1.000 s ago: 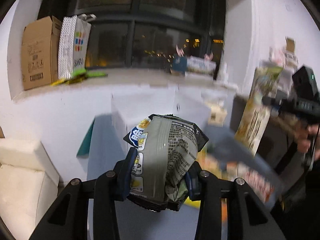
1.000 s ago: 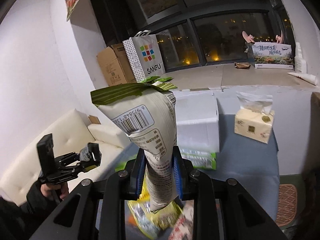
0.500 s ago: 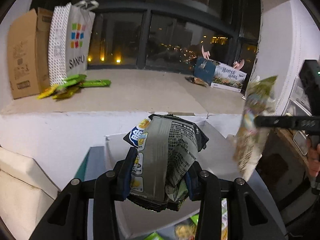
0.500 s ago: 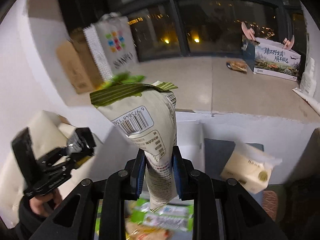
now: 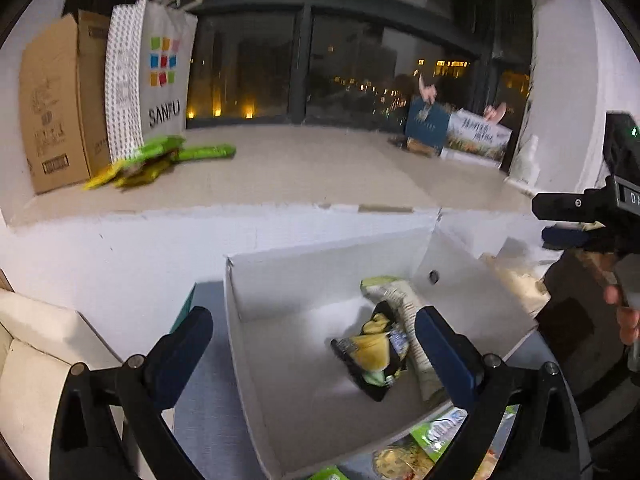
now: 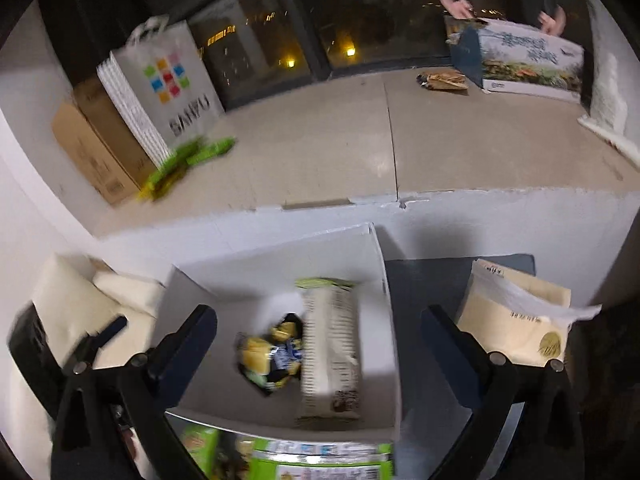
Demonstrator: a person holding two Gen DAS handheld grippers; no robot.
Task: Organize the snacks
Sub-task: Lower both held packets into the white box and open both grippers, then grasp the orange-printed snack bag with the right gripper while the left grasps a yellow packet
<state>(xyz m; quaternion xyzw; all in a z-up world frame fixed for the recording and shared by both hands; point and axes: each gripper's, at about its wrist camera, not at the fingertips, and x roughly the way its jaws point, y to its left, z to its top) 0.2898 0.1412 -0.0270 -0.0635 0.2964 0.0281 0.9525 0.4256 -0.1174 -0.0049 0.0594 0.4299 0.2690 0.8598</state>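
Inside a white open box [image 5: 320, 264] lie a yellow-and-black snack packet [image 5: 372, 356] and a long white bag with a green top [image 5: 400, 304]. My left gripper [image 5: 316, 348] hovers above the box, jaws opening wide, nothing between them. In the right wrist view the same box [image 6: 280, 256] holds the yellow packet [image 6: 264, 356] beside the white bag [image 6: 330, 344]. My right gripper [image 6: 318, 344] also hangs over it with jaws opening and empty. The right gripper's body [image 5: 580, 208] shows at the edge of the left wrist view.
More green snack packs [image 6: 312, 460] lie in front of the box. A tissue pack [image 6: 516, 320] stands to its right. On the window ledge are a cardboard box [image 5: 56, 100], a SANFU paper bag [image 5: 152, 76] and green packets [image 5: 168, 156]. A cream sofa [image 5: 32, 360] is at left.
Both grippers swung over the white box and opened. The crumpled packet left the left gripper and the tall bag left the right one; both now lie in the box.
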